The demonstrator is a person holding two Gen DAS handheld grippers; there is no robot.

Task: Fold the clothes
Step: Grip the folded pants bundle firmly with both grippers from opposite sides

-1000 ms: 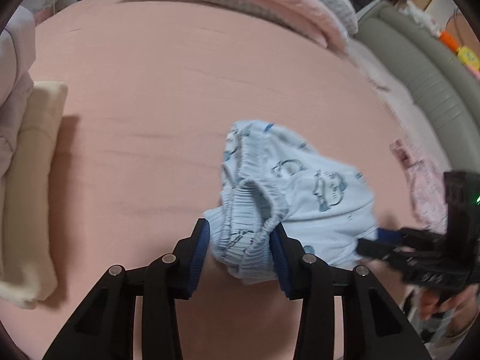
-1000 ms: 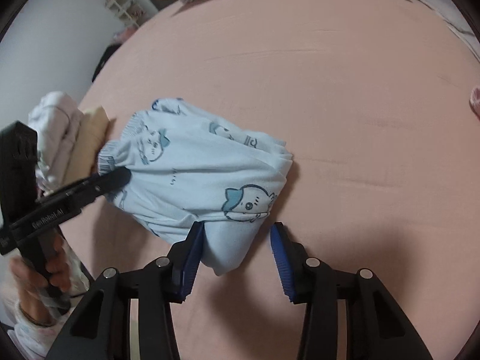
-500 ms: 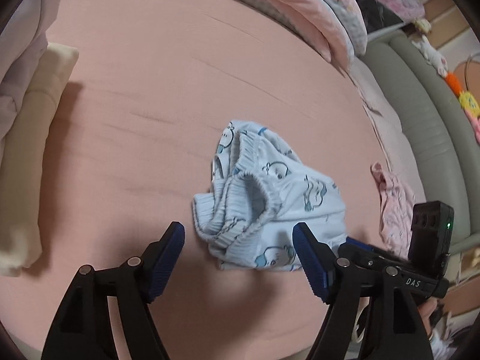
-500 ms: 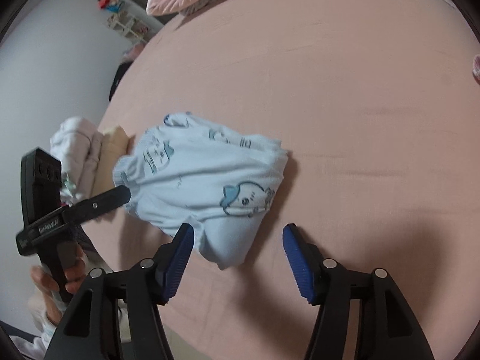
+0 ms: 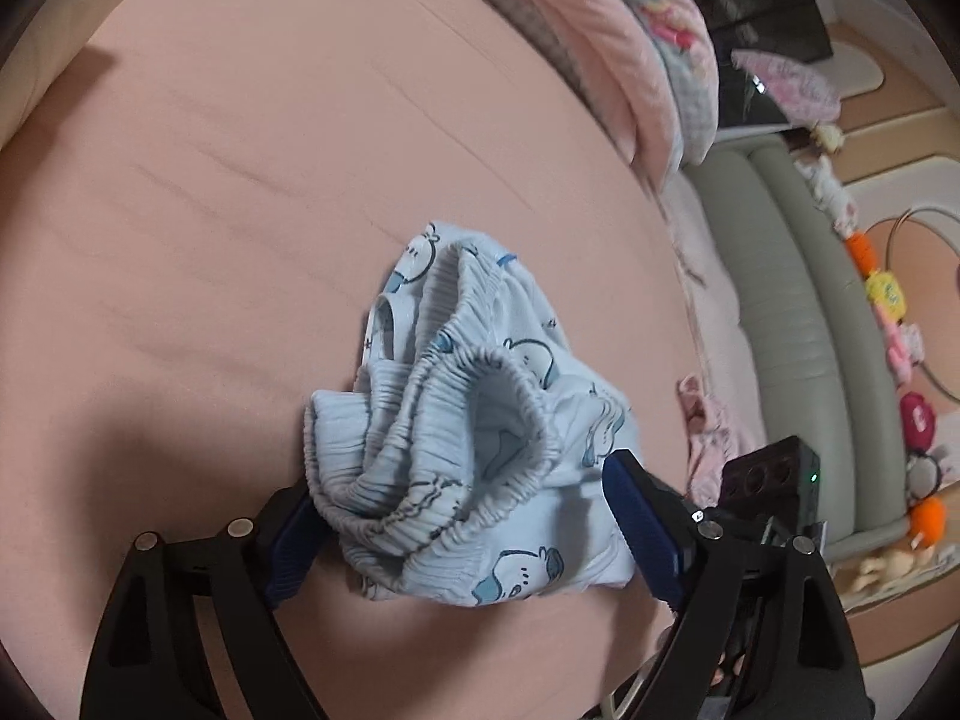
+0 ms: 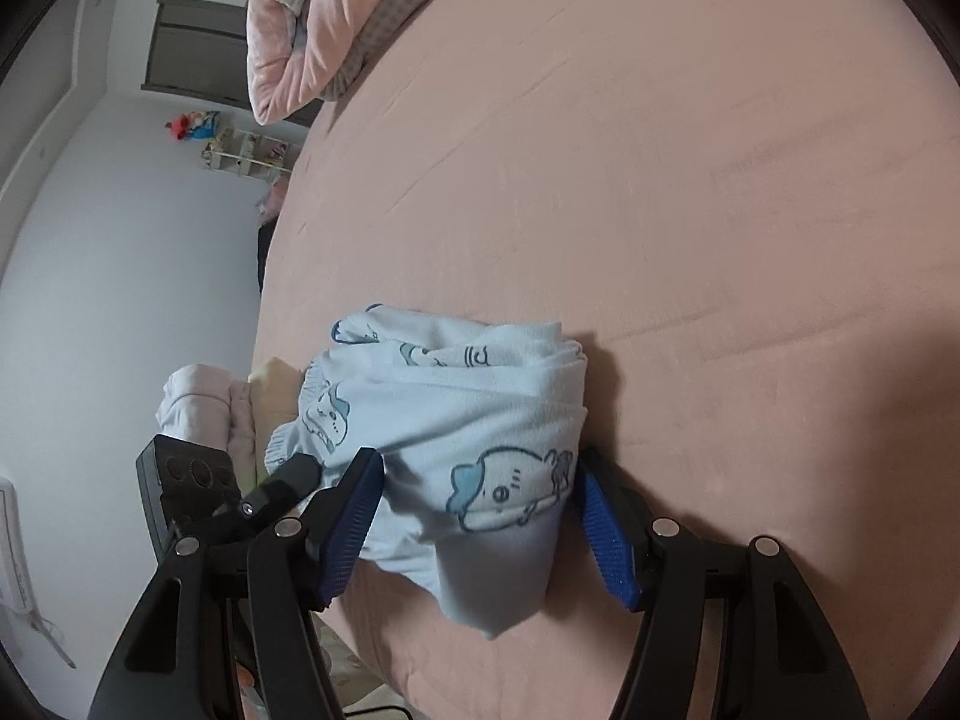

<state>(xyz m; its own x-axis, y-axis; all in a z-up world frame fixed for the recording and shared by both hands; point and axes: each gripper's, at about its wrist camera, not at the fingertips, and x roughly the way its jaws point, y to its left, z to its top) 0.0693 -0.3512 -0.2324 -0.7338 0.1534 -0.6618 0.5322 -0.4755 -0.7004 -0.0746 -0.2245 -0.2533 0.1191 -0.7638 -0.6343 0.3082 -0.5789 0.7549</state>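
Observation:
A light blue pair of children's pants with cartoon prints [image 5: 474, 450] lies folded in a bundle on the pink bed sheet [image 5: 270, 168]. My left gripper [image 5: 468, 534] is open, its blue pads on either side of the elastic waistband end. My right gripper [image 6: 480, 516] is open, its pads on either side of the folded end of the same pants [image 6: 456, 414]. Each gripper shows in the other's view, at the opposite end of the bundle.
A stack of folded pale pink and cream clothes [image 6: 222, 402] sits at the bed's left edge. A pink quilt [image 5: 618, 30] lies at the bed's head. A small pink garment [image 5: 708, 432] lies by the grey-green padded edge [image 5: 798, 312].
Both grippers opened, releasing the pants, then moved in low so that the bundle's ends now sit between their open pads. The bundle settled on the sheet.

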